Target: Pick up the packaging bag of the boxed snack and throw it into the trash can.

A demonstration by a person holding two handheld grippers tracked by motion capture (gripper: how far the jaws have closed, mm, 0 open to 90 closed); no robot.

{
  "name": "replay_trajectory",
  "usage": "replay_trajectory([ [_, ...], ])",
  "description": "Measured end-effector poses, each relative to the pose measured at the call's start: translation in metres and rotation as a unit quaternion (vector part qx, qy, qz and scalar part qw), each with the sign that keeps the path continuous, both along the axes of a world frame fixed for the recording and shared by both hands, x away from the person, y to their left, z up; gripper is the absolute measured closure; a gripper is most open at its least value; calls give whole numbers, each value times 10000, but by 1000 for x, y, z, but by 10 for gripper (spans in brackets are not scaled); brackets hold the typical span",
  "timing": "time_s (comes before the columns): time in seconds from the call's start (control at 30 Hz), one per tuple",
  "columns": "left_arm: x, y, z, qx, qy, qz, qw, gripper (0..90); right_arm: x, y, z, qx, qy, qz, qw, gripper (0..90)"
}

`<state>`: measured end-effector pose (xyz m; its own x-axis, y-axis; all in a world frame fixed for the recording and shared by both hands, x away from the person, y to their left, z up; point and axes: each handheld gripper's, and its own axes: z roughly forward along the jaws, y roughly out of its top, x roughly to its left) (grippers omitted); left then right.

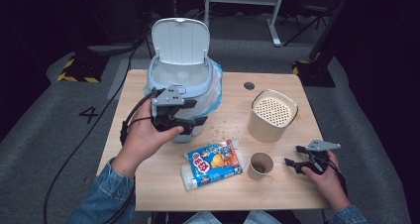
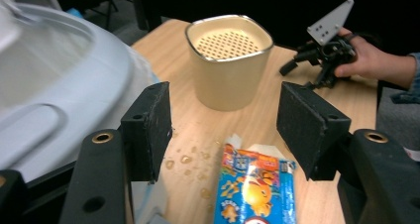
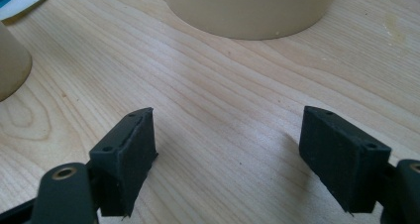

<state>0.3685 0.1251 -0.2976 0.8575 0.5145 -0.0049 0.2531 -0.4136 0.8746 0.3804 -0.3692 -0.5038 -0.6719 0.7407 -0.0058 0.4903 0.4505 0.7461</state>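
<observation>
Nearest the person, the snack packet point(image 1: 213, 163) lies flat on the wooden table point(image 1: 277, 194), glossy blue film with orange print and a pale crimped end. Just beside it to the right stands a small paper cup point(image 1: 260, 165), tan, round, open-topped. The right gripper point(image 1: 293, 162) rests low near the cup, jaws spread wide and holding nothing; wood grain shows between them in the right gripper view.

The left gripper point(image 1: 190, 121) hovers beside the white plastic bin point(image 1: 184, 80) (lid hinged upright, clear liner bulging at the rim), jaws likewise wide apart and empty. In the left gripper view the packet point(image 2: 255, 187) lies below and between them, droplets scattered on the wood nearby.

Judgement: clearing rubbish is in hand, at the approach stage. The next move calls for lowering onto the packet and closing across its slippery, yielding film.

Farther right, a beige rounded-square container point(image 1: 272, 115) with perforated top stands apart.
</observation>
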Motion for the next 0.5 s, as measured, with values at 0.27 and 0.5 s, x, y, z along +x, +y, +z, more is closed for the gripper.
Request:
replay_trajectory([
  [0.27,3,-16,-33,48,299,-110,9995,390,0,0,0,0,0,-1,10000,222],
  [0.5,10,-25,-82,49,612,-53,9981,390,0,0,0,-2,-3,0,10000,222],
])
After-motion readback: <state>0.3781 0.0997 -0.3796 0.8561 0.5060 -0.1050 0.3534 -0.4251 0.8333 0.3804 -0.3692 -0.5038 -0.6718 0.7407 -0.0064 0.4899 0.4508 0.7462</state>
